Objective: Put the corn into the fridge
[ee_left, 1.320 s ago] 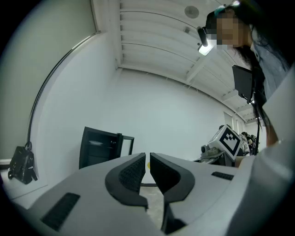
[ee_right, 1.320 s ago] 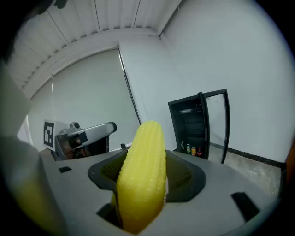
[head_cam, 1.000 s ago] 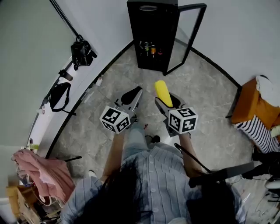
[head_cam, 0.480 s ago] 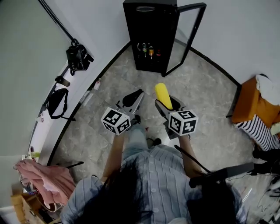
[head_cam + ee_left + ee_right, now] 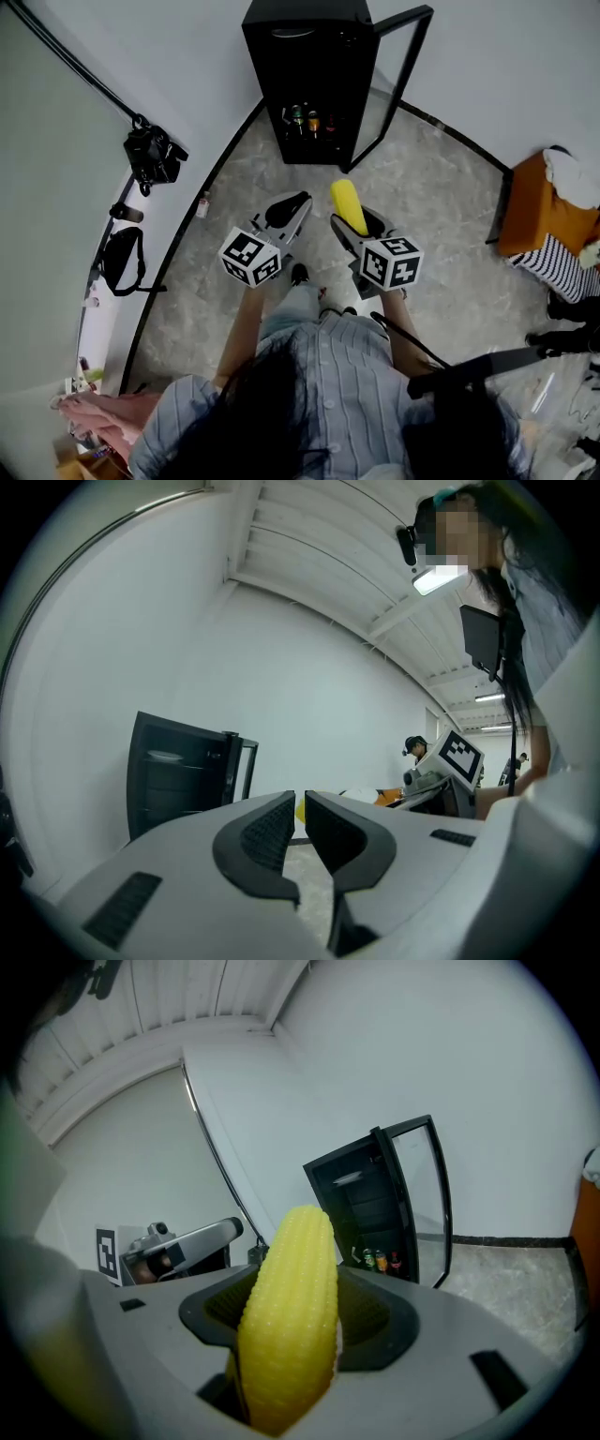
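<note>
A yellow corn cob (image 5: 347,205) (image 5: 289,1316) stands up between the jaws of my right gripper (image 5: 360,221) (image 5: 292,1312), which is shut on it. Ahead stands a small black fridge (image 5: 309,75) (image 5: 367,1206) (image 5: 178,771) with its glass door (image 5: 398,80) (image 5: 427,1199) swung open to the right. Small bottles (image 5: 305,120) (image 5: 380,1260) sit on its lower shelf. My left gripper (image 5: 289,204) (image 5: 298,825) is held beside the right one, jaws closed with nothing between them. Both grippers hang over the floor, short of the fridge.
A black camera on a stand (image 5: 150,155) and a dark bag (image 5: 120,258) line the left wall. At the right are an orange seat (image 5: 534,211) and striped cloth (image 5: 562,267). Grey stone floor (image 5: 441,197) lies between me and the fridge. Another person (image 5: 413,749) stands far off.
The fridge has come nearer and shifted left in the head view as I step forward. Both grippers keep their pose, the corn still held.
</note>
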A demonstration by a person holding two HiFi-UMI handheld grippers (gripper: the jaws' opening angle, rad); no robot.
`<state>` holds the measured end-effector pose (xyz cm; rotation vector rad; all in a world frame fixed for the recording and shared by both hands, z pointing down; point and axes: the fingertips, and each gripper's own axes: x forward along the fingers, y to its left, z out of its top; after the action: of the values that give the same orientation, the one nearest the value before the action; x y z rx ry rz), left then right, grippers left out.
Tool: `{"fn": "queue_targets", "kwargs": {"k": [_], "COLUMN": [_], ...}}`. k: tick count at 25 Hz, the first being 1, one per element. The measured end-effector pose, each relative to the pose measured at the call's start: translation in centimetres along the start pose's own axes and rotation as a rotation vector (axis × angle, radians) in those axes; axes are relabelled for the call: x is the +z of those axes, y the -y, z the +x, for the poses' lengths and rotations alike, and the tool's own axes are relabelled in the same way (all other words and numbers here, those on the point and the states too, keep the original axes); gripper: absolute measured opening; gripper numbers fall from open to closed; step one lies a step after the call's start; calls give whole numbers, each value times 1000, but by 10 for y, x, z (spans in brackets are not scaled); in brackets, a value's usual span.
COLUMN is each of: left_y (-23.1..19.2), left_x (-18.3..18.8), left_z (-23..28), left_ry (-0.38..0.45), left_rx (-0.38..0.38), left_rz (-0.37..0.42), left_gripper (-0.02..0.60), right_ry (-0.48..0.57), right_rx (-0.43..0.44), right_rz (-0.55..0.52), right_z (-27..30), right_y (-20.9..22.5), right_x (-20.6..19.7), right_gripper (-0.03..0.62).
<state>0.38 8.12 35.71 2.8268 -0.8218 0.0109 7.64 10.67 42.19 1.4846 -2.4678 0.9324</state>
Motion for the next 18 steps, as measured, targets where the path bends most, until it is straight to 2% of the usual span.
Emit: {"fn": "queue_targets", "kwargs": {"k": [11,18], "left_y": [-99,-124], "left_x": [16,15], "left_z": [4,10], "left_ry": [-4,-2], "left_rx": [-95,-125], "left_rz": [4,-35], "left_gripper": [28,28], "right_ry": [48,25], "right_rx": [-65,-101], "right_rz": [61,86], "right_z": [92,116], "right_y": [-17,-11], "right_x": [31,36], "right_gripper": [264,264]}}
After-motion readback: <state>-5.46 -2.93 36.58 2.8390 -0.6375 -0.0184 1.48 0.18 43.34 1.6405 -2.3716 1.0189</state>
